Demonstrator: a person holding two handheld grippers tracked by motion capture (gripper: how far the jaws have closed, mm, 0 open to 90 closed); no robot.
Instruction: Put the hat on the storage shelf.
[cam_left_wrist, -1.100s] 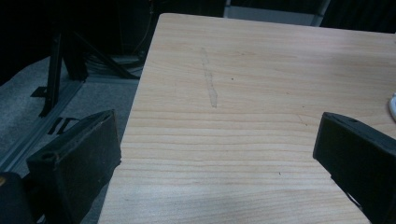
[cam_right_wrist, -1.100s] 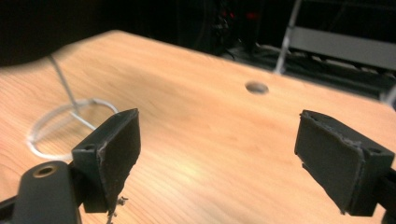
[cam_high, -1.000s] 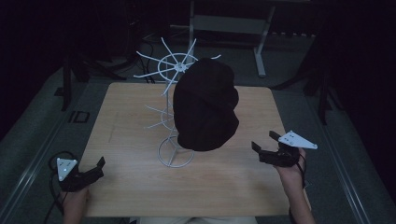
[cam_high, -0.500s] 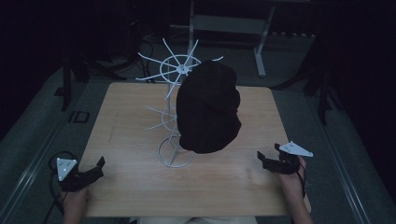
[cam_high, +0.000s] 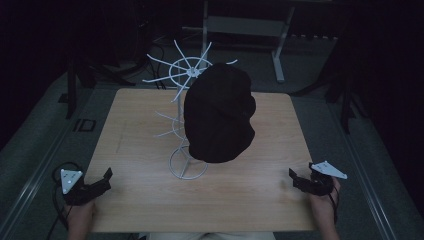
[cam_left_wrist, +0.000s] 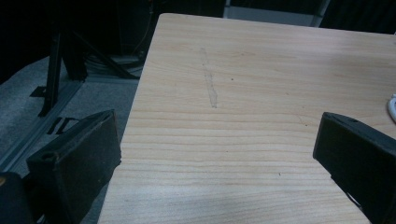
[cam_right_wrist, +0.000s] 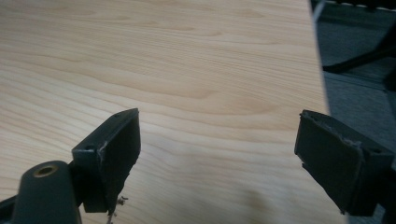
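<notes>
Holding your left gripper (cam_high: 102, 181) at the table's (cam_high: 260, 200) near left corner and your right gripper (cam_high: 296, 178) at its near right edge, you keep both sets of jaws spread wide with nothing between them. Farther in, mid-table, a black hat (cam_high: 218, 114) hangs on the white wire rack (cam_high: 186, 170).

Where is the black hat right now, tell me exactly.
In the high view the black hat hangs on the white wire rack at the middle of the wooden table, covering the rack's right side, far from both grippers.
</notes>
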